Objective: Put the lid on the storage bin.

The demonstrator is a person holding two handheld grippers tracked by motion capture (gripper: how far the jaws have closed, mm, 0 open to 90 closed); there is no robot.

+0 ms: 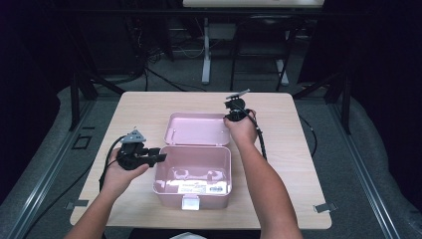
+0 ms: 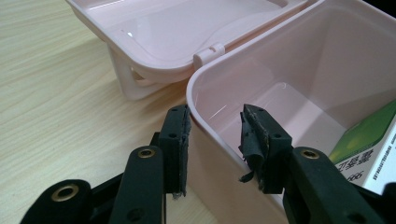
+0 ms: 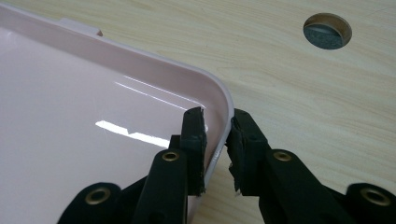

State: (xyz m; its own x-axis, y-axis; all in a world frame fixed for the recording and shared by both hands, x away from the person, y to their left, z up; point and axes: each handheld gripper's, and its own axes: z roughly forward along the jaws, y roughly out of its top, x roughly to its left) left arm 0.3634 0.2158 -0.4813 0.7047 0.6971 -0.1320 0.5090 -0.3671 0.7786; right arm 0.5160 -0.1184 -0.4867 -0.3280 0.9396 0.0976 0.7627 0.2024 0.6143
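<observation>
A pink box (image 1: pixel 193 174) sits open at the centre of the high view, on the wooden table (image 1: pixel 298 164), with a printed packet (image 1: pixel 199 188) lying inside near its front wall. The left gripper (image 1: pixel 160 157), left of centre, has its 2 jaws spread astride the box's left wall, one inside and one outside. Farther back, the lid (image 1: pixel 196 128) lies flat, and the right gripper (image 1: pixel 230 118) pinches its right rim corner between near-closed jaws.
</observation>
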